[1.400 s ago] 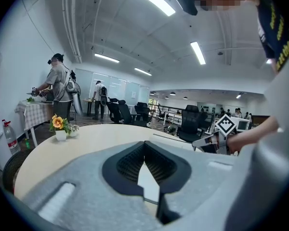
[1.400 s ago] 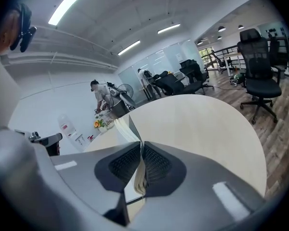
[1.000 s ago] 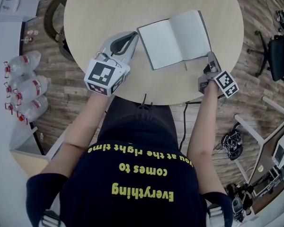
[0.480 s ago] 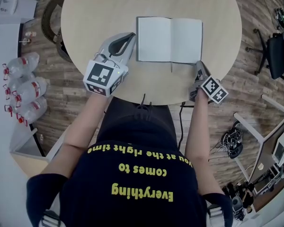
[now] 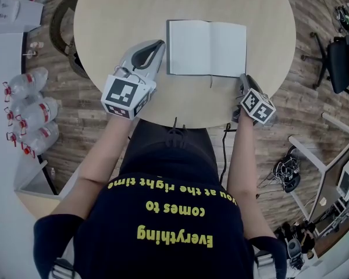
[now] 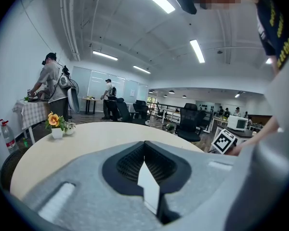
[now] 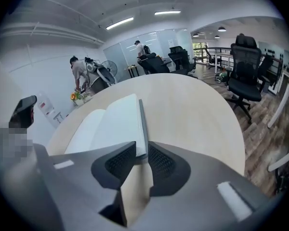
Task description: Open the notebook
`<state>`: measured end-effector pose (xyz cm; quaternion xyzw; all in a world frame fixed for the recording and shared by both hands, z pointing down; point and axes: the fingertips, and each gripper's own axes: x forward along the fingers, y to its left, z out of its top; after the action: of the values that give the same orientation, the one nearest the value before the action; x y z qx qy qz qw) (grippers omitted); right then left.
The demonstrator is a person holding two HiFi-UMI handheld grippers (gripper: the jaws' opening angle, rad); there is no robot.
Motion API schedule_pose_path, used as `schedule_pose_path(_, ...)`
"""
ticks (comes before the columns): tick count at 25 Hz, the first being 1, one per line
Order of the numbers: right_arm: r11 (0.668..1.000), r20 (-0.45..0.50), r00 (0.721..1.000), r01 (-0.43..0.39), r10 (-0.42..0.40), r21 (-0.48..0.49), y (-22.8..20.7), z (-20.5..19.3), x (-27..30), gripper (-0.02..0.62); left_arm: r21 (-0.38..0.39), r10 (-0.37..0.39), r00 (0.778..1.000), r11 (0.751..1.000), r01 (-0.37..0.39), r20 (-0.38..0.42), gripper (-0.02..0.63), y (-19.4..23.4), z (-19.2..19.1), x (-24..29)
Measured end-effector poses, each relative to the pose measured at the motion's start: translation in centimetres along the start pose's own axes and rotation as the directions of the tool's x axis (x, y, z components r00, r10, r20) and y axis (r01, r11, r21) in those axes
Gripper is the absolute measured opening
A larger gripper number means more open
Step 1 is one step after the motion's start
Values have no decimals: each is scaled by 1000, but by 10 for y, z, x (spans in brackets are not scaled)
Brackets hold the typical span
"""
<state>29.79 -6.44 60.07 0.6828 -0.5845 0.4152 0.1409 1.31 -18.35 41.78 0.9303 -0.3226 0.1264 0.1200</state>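
**Tongs slack at the corner of an opened notebook**

Right tongs [image 5: 243, 78] first, as the likeliest source of trouble: parked at the near right corner of the notebook [image 5: 206, 48], and liable to drag that corner if pulled away before clearing the cover; could skew the book or slide it across the table [image 5: 122, 16]; could catch the top leaf and flip it back towards the spine; could also push the book leftward into the left tongs [image 5: 160, 42], lying just beside its left edge. Worth fearing too: the right-hand half springing up once let go, though no sign of that now; both halves flat, spine running near to far, book a little right of mid-table and towards the near side. Task judged as good as done; only a clean withdrawal left.

As to grip: right tongs with jaws a little apart, having just been opening; near right corner of the notebook between them, page block and dark cover edge filling most of the gap; pads seemingly not pressing, so loosened rather than clamped, yet close enough to rub. Left tongs with jaws together, nothing between them, only bare tabletop ahead; resting low on the table left of the book; contact with the cover impossible to tell from above.
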Motion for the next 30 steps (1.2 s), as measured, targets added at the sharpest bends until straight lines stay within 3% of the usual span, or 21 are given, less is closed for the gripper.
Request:
schedule_pose_path(3, 997, -4, 1000, 27, -27, -66, 2, 1, -8, 132, 1, -3, 1000, 1000, 3, 3, 5, 0, 1, -2)
schedule_pose_path(7, 993, 49, 999, 23, -18, -118, 15, 15, -20, 127, 3, -7, 1000, 1000, 7, 13, 5, 0, 3, -4)
schedule_pose_path(13, 982, 134, 989, -33, 59, -184, 48, 44, -43, 71, 18, -12, 999, 1000, 11, 34, 3, -1, 11, -9)
schedule_pose_path(16, 971, 153, 984, -52, 89, -233, 65, 56, -54, 13, 24, -12, 999, 1000, 11, 42, 4, -1, 15, -12)
schedule_pose_path(30, 915, 263, 942, -94, 210, -393, 126, 108, -113, 12, 53, -6, 995, 999, 1, 97, 4, -2, 39, -29)
